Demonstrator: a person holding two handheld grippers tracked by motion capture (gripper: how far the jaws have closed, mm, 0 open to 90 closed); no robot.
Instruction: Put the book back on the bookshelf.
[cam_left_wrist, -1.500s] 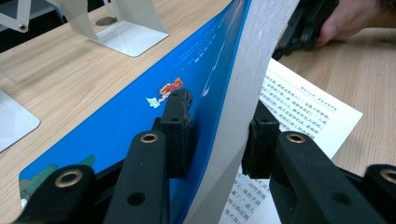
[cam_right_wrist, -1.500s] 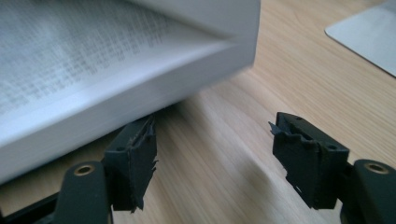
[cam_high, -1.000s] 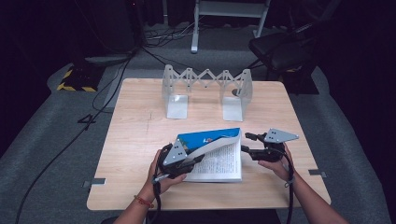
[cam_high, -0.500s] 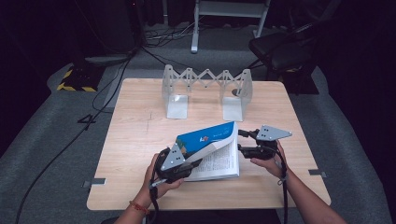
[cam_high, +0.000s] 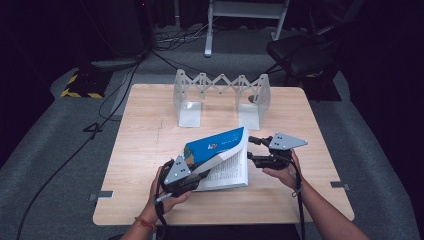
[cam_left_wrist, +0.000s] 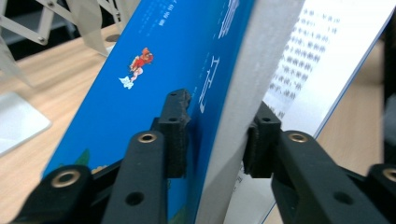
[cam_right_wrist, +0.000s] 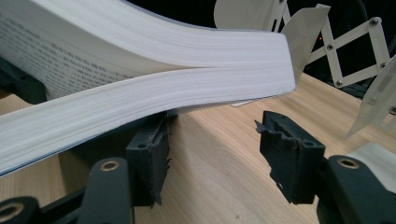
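Forearms come in from the table's near edge, one hand behind each tool. Left gripper (cam_high: 192, 170) clamps the blue cover and a thick block of pages of the book (cam_high: 220, 157), lifted at a slant. Right gripper (cam_high: 256, 150) lies level at the book's page edge, jaws partly open on nothing.

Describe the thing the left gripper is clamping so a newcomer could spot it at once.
On the light wooden table, in front of the grey metal accordion-style book rack, lies a thick blue-covered paperback book. The left gripper grips its front part, lifted off printed pages. It is the only blue, printed thing there.
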